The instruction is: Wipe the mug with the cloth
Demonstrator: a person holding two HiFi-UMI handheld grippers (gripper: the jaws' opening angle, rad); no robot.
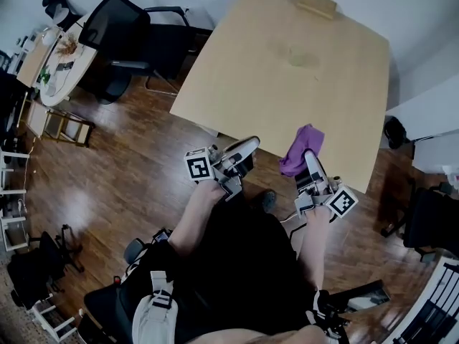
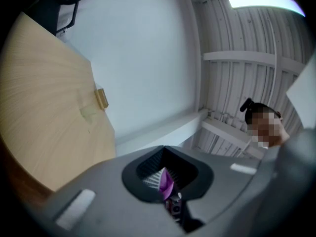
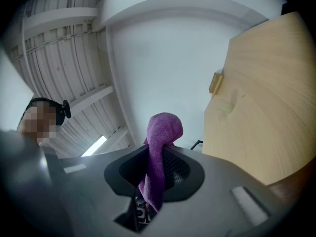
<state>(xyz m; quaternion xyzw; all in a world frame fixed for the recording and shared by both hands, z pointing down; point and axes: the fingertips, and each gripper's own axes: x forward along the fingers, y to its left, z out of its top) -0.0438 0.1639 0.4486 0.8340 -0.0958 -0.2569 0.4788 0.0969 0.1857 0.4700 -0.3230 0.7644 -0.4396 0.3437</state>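
Observation:
A purple cloth (image 1: 301, 149) hangs bunched from my right gripper (image 1: 310, 158), which is shut on it just off the near edge of the wooden table (image 1: 287, 84). In the right gripper view the cloth (image 3: 163, 132) rises out of the closed jaws and droops back over them. My left gripper (image 1: 249, 146) is held beside it, to the left, with its jaws shut. In the left gripper view a thin purple sliver (image 2: 165, 181) shows in the slot between the jaws; I cannot tell what it is. No mug shows in any view.
A small wooden block (image 1: 318, 3) sits at the table's far edge, with a faint smudge (image 1: 303, 56) nearer the middle. Black office chairs (image 1: 122, 34) and a round white table (image 1: 61, 56) stand at the left on the wood floor. Both grippers point upward, toward wall and ceiling.

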